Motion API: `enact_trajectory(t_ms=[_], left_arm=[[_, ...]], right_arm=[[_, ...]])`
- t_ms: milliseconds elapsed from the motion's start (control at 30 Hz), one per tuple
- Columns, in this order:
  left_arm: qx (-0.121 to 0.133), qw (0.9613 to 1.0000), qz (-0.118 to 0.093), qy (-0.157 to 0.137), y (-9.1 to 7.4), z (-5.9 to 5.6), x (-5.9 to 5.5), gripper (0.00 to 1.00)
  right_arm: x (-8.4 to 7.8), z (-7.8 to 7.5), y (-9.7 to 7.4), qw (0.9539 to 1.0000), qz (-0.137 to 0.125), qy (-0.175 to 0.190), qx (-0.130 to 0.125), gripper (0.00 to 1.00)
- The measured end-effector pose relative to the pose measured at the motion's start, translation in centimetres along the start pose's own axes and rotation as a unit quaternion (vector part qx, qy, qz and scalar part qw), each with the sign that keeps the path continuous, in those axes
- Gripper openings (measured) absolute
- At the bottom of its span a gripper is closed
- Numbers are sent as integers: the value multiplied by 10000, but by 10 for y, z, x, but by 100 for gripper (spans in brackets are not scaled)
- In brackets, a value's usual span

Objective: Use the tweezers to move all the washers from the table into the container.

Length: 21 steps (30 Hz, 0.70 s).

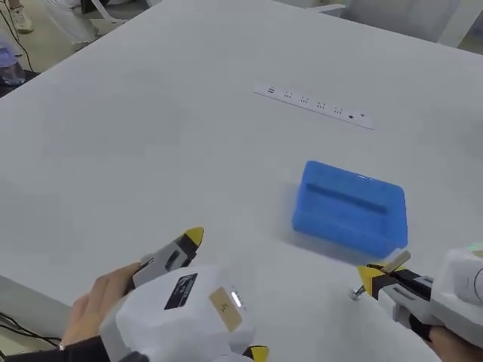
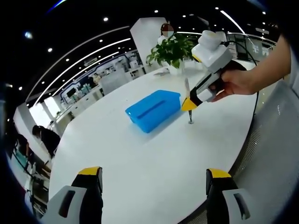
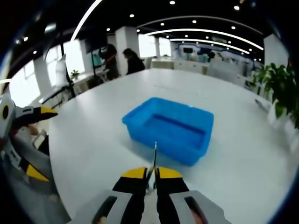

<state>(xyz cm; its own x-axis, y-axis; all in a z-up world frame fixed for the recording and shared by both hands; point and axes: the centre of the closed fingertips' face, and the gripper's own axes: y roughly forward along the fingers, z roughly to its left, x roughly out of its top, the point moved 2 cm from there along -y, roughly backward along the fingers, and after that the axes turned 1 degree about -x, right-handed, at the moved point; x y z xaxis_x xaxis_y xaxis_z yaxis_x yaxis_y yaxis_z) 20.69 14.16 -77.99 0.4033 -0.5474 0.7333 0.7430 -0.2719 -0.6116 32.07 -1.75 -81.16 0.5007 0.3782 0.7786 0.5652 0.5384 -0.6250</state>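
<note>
Pinching the tweezers [image 3: 154,156] between its pressed-together fingers, the right gripper [image 3: 153,173] points at the blue container [image 3: 168,140]. The container sits on the white bench [image 3: 93,135] just beyond the tweezers' tip. In the left gripper view the tweezers stand nearly upright, tip down at the bench, just beside the container's near corner. Whether the tip holds anything is too small to tell. The left gripper [image 2: 154,173] has its fingers spread wide with nothing between them, low over the bench near its edge and well apart from the container. In the head view it is at the lower left, with a hand [image 1: 94,302] behind it, and the right gripper is at the lower right, near the container's front corner. A power strip [image 1: 313,105] is set in the bench beyond the container. A potted plant [image 2: 170,49] stands at the bench's far side.
</note>
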Motion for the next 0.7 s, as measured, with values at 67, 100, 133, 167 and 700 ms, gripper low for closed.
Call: enact_trajectory(t_ms=[67,100,133,167,700], left_arm=[[-3,10000,10,13,0,0,0,94],[-9,10000,16,18,0,0,0,94],[-9,10000,17,23,0,-1,0,94],[-8,10000,15,31,0,-1,0,94],[51,10000,-2,29,0,1,0,94]], right_arm=[[0,0,-1,10000,-3,-4,3,4],[-1,1,-1,10000,-15,-7,7,4],[-2,1,-2,10000,-26,-12,1,4],[-2,2,-2,10000,-37,-19,-6,4],[-7,-1,-5,10000,-67,40,46,3]])
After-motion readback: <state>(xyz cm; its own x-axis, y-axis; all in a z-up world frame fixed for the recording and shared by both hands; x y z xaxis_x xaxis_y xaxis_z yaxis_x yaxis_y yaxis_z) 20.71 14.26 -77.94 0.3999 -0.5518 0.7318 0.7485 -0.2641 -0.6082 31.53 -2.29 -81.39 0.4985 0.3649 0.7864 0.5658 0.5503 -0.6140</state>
